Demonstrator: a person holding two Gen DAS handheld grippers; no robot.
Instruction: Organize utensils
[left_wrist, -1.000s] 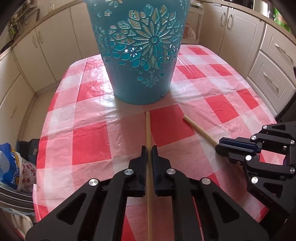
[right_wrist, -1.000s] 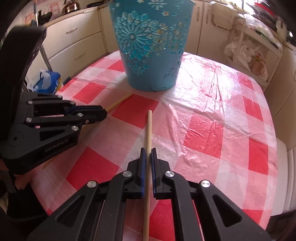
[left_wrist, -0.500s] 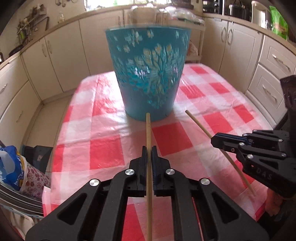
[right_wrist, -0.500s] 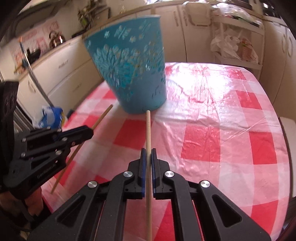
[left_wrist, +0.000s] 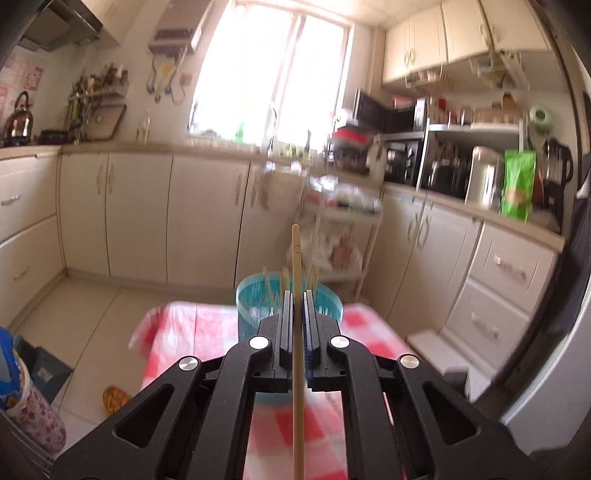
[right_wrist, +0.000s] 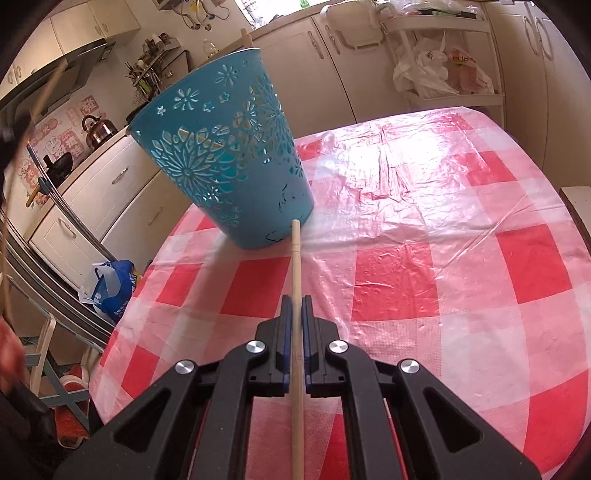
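My left gripper (left_wrist: 296, 295) is shut on a wooden chopstick (left_wrist: 296, 258) and is raised high, level with the rim of the blue cut-out basket (left_wrist: 251, 306), which holds several sticks. My right gripper (right_wrist: 294, 301) is shut on a second wooden chopstick (right_wrist: 295, 251), held above the red-and-white checked tablecloth (right_wrist: 424, 229); its tip points at the foot of the blue basket (right_wrist: 221, 147). The left gripper's chopstick shows blurred at the far left of the right wrist view (right_wrist: 22, 122).
The table edge (right_wrist: 122, 325) drops to the floor on the left, with a blue bag (right_wrist: 110, 288) below. Cream cabinets (left_wrist: 177, 214) and a white trolley with bags (right_wrist: 443, 74) stand behind the table. A stool corner (right_wrist: 576, 199) is at the right.
My left gripper has lifted its chopstick high and tilted up, so the basket now looks small and far below. My right gripper has risen a little with its chopstick.
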